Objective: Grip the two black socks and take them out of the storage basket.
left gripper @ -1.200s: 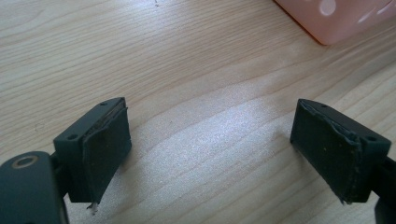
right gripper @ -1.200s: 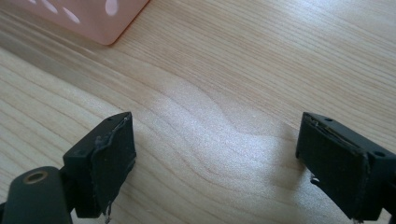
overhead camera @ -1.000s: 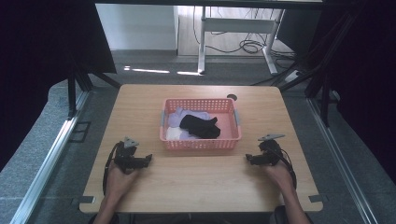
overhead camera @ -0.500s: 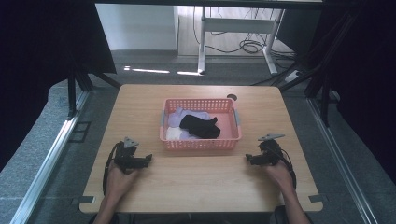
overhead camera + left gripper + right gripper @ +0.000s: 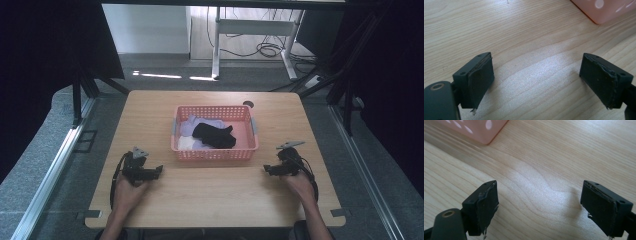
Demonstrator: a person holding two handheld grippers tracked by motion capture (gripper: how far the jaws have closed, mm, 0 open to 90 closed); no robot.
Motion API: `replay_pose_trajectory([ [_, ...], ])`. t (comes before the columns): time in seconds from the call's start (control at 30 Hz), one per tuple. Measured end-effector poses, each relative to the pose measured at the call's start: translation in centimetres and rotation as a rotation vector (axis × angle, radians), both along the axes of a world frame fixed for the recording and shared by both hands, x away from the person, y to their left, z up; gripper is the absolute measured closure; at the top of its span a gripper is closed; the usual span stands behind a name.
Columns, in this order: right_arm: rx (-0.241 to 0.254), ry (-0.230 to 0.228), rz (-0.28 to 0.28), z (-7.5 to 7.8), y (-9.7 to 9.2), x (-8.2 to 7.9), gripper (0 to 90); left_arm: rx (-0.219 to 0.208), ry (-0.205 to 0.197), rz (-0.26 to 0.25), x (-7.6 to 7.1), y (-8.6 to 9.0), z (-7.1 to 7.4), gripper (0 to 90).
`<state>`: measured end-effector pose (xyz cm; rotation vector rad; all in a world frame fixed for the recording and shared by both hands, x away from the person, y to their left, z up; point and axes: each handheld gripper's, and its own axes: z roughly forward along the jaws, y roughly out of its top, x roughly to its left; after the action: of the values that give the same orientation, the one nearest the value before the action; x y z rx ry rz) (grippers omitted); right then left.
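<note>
We see light wood tabletop [image 5: 215, 200], grain running crosswise, bare along near edge. Small dark round hole [image 5: 247, 104] in tabletop near far edge. Beyond it, grey carpeted floor [image 5: 160, 67] with sunlit streaks. White desk frame [image 5: 250, 30] stands farther back, black cables [image 5: 265, 49] coiled beneath. Metal rail [image 5: 50, 172] runs along floor at left. Black curtains [image 5: 45, 45] flank both sides.

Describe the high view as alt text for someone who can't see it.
A person's hands rest a left gripper and right gripper on a wooden table, either side of a pink basket holding black, lavender and white clothing. Both grippers are open and hold nothing.
</note>
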<state>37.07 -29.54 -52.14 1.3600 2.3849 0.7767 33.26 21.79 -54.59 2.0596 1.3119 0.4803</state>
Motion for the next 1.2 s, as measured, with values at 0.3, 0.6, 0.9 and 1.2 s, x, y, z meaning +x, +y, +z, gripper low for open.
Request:
replay_pose_trajectory([
  [0.3, 0.022, -0.006, 0.016, 1.7, -0.1, 0.3, 14.7, 0.006, 0.003, -0.002, 0.0, 0.0, 0.0, 11.8],
  [0.6, 0.050, -0.001, 0.020, 3.2, -0.6, 0.5, 14.7, 0.006, 0.002, -0.002, 0.0, 0.0, 0.0, 11.8],
  [0.9, 0.054, 0.007, 0.029, 4.5, -0.8, 0.9, 14.7, 0.005, 0.002, -0.003, 0.0, 0.0, 0.0, 11.9],
  [1.2, 0.063, 0.000, 0.044, 6.6, -0.6, 1.7, 15.1, 0.005, 0.002, -0.003, 0.0, 0.0, 0.0, 11.8],
])
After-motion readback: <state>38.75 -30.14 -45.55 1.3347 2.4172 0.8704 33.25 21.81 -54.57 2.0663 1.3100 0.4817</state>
